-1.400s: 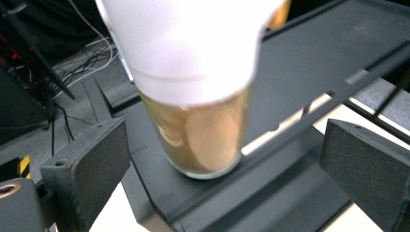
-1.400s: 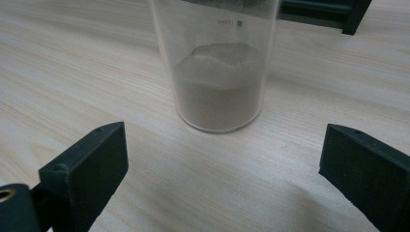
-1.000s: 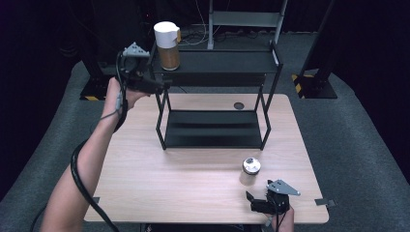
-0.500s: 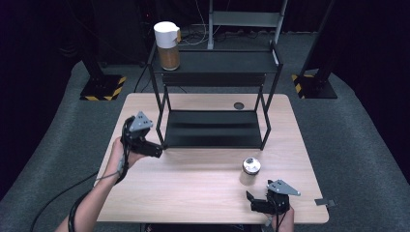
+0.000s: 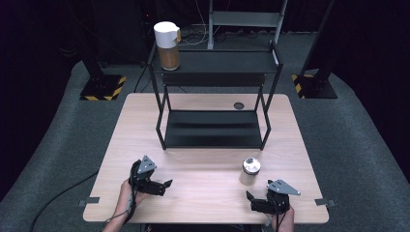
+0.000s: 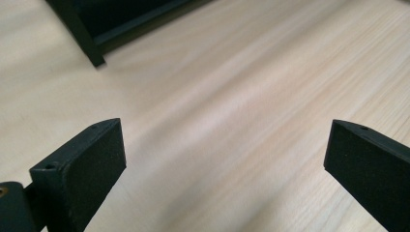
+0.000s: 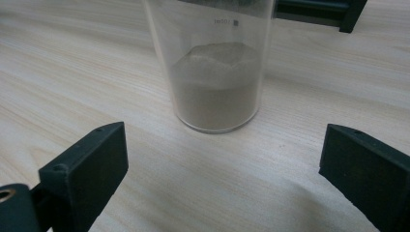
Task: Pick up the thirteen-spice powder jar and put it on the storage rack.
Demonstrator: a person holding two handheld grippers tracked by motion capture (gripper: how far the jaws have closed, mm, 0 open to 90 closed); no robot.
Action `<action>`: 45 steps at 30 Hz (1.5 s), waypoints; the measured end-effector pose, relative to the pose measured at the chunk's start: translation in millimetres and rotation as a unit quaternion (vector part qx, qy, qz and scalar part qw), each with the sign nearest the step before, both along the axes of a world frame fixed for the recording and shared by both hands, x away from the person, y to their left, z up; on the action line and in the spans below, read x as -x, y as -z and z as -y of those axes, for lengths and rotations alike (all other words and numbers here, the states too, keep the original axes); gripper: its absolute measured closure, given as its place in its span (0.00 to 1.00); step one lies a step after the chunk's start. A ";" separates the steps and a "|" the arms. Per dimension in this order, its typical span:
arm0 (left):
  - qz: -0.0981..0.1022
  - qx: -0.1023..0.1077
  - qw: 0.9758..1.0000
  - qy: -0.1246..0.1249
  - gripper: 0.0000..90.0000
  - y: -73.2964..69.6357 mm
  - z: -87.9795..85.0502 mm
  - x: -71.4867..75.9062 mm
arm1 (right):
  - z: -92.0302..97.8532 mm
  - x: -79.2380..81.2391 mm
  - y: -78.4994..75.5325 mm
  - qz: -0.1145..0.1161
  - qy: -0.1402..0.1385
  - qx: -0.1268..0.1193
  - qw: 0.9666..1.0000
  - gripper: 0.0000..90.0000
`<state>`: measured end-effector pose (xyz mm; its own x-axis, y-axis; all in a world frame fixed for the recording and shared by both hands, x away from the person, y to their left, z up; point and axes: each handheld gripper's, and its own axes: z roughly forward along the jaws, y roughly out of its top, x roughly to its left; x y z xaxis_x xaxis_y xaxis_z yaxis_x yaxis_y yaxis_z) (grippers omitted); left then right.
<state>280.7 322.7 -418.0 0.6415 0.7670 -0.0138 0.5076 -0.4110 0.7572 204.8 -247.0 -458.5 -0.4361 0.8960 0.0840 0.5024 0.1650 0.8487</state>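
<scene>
Glass beaker (image 7: 216,67), seemingly sand-filled, before open right gripper (image 7: 220,181); left gripper (image 6: 225,169) open, empty.

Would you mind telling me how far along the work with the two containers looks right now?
Done: the tall canister stands on the rack's top shelf. In hand: nothing gripped; the right claw is open, facing the glass jar on the table. The left claw is open over bare wood. Left: grasping and placing the jar.
</scene>
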 end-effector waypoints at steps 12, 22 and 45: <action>-0.020 0.001 1.000 -0.019 0.00 20.3 0.4 8.5 | -2.0 0.3 -0.5 0.001 0.000 0.006 1.000 0.03; -0.020 -0.020 0.999 -0.028 0.00 18.7 9.6 9.7 | -3.6 0.0 -1.2 -0.002 0.005 0.008 1.000 0.03; -0.018 -0.021 0.999 -0.029 0.00 18.8 10.4 9.9 | -2.4 -0.9 -1.3 -0.003 0.000 0.007 1.000 0.02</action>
